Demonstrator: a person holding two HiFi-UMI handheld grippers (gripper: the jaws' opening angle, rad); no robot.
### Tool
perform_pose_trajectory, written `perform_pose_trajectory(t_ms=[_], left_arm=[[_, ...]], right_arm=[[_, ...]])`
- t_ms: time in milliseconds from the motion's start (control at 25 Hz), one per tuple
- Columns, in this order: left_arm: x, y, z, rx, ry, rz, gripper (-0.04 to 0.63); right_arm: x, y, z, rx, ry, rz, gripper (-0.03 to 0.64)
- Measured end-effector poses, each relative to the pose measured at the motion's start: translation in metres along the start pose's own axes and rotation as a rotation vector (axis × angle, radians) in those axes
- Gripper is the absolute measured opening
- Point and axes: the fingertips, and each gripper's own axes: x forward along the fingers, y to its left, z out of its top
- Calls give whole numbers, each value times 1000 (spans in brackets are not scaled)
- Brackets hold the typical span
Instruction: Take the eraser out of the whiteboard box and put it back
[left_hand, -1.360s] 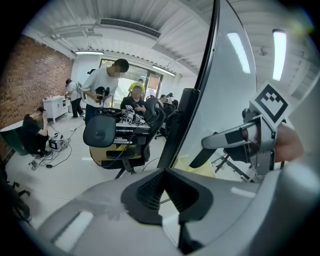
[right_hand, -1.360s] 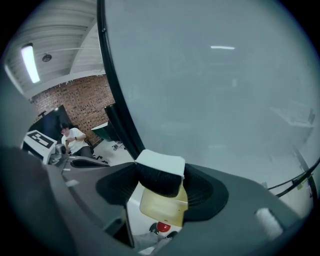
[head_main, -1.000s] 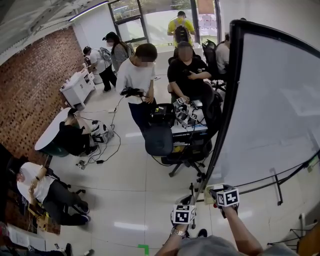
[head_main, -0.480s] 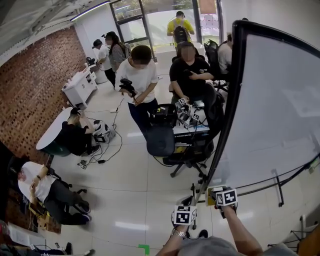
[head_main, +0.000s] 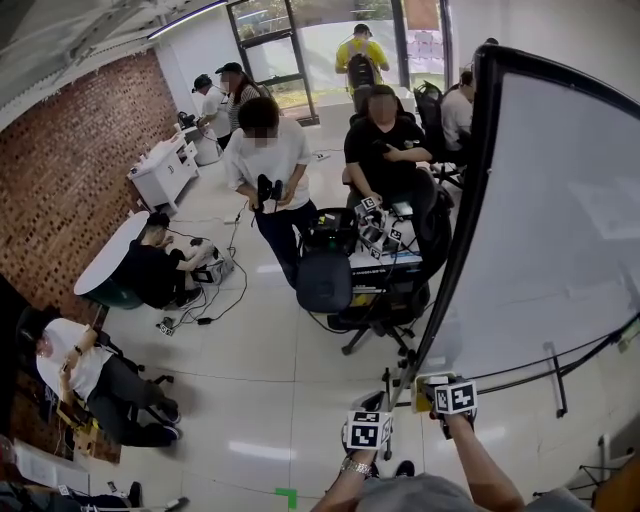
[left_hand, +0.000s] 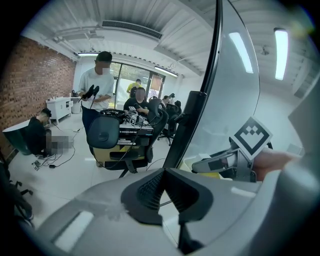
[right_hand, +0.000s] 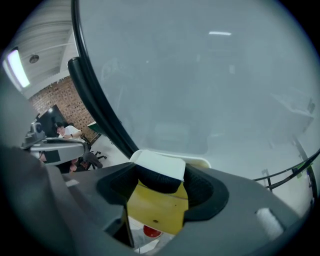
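Observation:
In the right gripper view, my right gripper (right_hand: 161, 184) is shut on the eraser (right_hand: 159, 169), a white block with black felt underneath. The eraser hangs just above the yellow whiteboard box (right_hand: 157, 206), which has something red (right_hand: 151, 231) inside. In the head view this box (head_main: 424, 384) sits at the lower left corner of the whiteboard (head_main: 560, 220), with my right gripper (head_main: 446, 397) over it. My left gripper (head_main: 367, 428) hangs just left of it. Its jaws are shut with nothing between them (left_hand: 163, 189). The left gripper view also shows the right gripper (left_hand: 227, 161) beside the board's black frame (left_hand: 200, 105).
The whiteboard's stand legs (head_main: 553, 372) run along the floor to the right. Behind the board's edge stand office chairs (head_main: 325, 280) and a cluttered cart (head_main: 380, 262). Several people stand and sit beyond them. Cables (head_main: 215, 295) trail on the floor at the left.
Both grippers have stayed almost where they were, the right still on the eraser. The standing person in white has stepped slightly and lowered the black device.

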Motion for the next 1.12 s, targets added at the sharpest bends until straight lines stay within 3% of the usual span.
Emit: perform_pose_trajectory(t_ms=[440, 1120], left_arm=[[5, -23, -5, 21, 13, -29, 3], [-3, -32, -8, 23, -1, -18, 3]], right_arm=[[-24, -6, 9, 18, -72, 25, 288], [0, -1, 0, -67, -11, -19, 291]])
